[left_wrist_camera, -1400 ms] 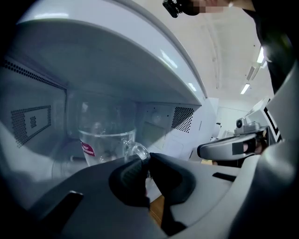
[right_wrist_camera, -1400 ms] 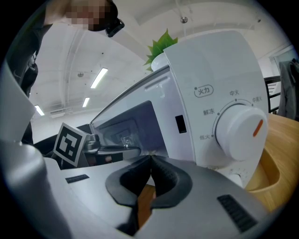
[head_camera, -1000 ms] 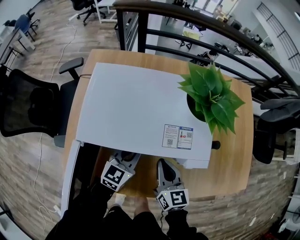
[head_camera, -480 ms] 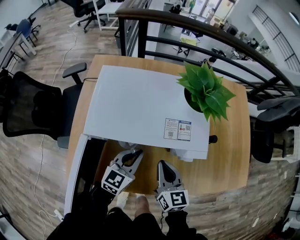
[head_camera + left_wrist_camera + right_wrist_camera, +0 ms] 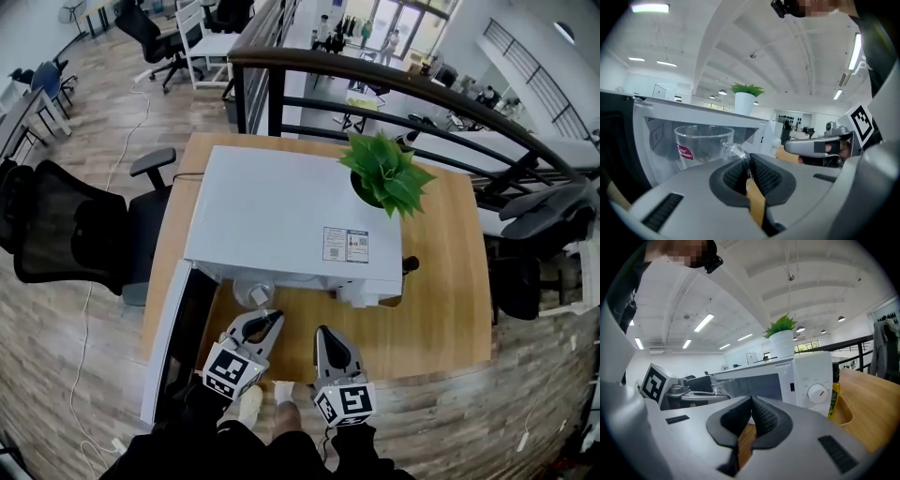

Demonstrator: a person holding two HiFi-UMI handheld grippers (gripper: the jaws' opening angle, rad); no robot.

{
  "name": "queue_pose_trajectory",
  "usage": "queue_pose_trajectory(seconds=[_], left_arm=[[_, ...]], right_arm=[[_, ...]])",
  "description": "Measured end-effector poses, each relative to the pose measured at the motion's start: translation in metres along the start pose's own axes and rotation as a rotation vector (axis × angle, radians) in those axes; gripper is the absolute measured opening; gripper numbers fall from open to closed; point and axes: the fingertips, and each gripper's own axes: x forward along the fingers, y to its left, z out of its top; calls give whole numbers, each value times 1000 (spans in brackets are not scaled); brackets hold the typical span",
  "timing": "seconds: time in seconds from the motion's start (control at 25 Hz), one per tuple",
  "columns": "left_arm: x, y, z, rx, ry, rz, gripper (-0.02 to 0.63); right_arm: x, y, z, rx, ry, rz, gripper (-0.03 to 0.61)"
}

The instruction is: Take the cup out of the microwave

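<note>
The left gripper (image 5: pixel 746 165) is clenched on the glass handle (image 5: pixel 736 151) of the cup (image 5: pixel 701 145), and its pads pinch the loop with no gap showing. The right gripper (image 5: pixel 751 411) is clenched on nothing and hangs just beside the left one, clear of the cup. Over the last second both grippers have drawn back toward the person and risen slightly. The cup, previously hidden under the top of the microwave (image 5: pixel 281 206), now shows its rim just forward of that top's front edge, beside the open door (image 5: pixel 178 337) and above the table (image 5: pixel 441 300). Judged from this, extraction is nearly complete, and what remains is to bring the cup fully clear and set it down. Only the left gripper view confirms the grip on the handle and shows the cup upright with the cavity behind it. Only the head view shows how far the cup stands from the opening. The right gripper view adds the front panel with its dial (image 5: pixel 816 393) and the plant (image 5: pixel 782 341) on top.
</note>
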Motion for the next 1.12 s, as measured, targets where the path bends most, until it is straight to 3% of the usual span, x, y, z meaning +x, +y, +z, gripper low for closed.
queue_pose_trajectory(seconds=[0.68, 1.12], left_arm=[[-104, -68, 67, 82, -105, -21, 25], [-175, -112, 91, 130, -162, -43, 25]], right_arm=[[-104, 46, 58, -97, -140, -98, 15], [-172, 79, 81, -144, -229, -161, 15]])
